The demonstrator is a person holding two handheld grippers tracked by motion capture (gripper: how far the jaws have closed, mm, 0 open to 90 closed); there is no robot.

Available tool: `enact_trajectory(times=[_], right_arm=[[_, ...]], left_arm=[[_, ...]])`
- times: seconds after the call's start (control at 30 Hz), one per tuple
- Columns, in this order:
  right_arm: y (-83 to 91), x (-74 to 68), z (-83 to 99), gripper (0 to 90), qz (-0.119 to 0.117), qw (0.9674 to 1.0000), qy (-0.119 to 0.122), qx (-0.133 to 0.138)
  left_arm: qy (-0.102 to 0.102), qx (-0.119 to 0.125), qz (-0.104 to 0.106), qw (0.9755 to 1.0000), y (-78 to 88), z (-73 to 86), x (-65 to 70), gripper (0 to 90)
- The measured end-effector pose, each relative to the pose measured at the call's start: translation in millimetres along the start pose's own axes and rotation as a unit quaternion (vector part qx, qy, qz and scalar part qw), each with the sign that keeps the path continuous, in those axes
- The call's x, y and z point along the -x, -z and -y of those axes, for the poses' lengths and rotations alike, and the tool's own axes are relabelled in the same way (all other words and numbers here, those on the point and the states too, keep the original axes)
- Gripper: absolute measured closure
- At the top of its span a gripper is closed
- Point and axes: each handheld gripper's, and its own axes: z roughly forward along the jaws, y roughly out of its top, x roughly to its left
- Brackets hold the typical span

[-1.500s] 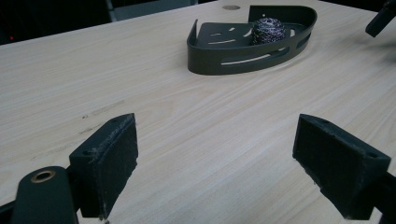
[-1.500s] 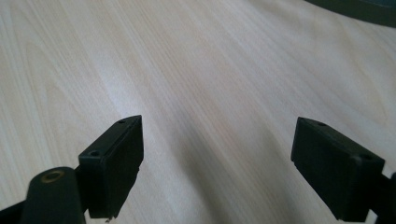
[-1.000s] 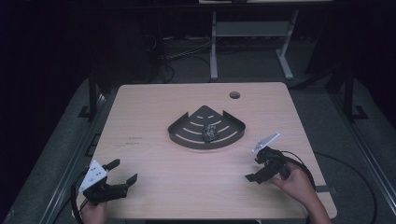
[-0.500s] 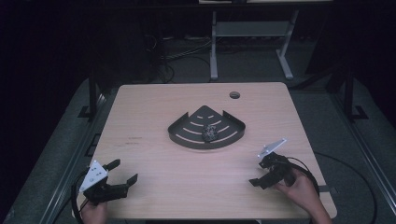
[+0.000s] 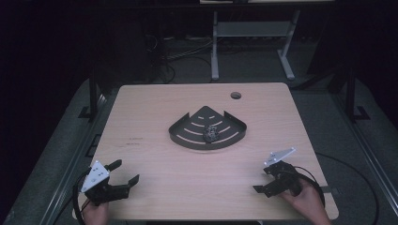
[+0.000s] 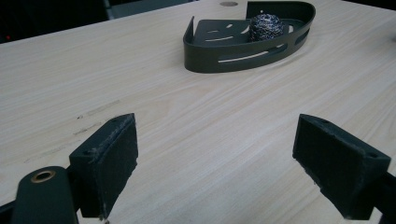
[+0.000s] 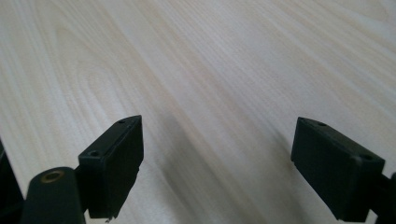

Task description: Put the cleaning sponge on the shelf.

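Observation:
A dark, fan-shaped corner tray point(image 5: 193, 142) lies in the middle of the wooden table. A grey metal scouring ball point(image 5: 211, 133) rests inside it, toward its right. My left gripper point(image 5: 124, 172) is open at the near left corner, held low over the wood. In the left gripper view its pads point(image 6: 109, 163) stand wide apart, aimed at the tray point(image 6: 224, 58) and the ball point(image 6: 265, 27) farther off. My right gripper point(image 5: 262, 180) is open near the front right edge. In the right gripper view its fingers point(image 7: 114, 161) frame bare wood, with nothing between them.
A round cable hole point(image 5: 235, 95) sits near the table's far edge, right of centre. Behind the table stand the legs of a metal frame point(image 5: 214, 47), with cables on the dark floor. Cables trail from both grippers over the near edge.
My right gripper has drawn back toward the near edge and slightly rightward, staying open. The left gripper, tray and ball have not moved.

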Motion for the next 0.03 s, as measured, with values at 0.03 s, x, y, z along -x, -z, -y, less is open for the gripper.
enact_trajectory(times=[0.03], right_arm=[[0.3,-0.9,1.0,16.5,0.001,1.0000,0.000,0.001]], left_arm=[[0.000,0.000,0.001,1.0000,-0.2,0.0,0.0,13.5]])
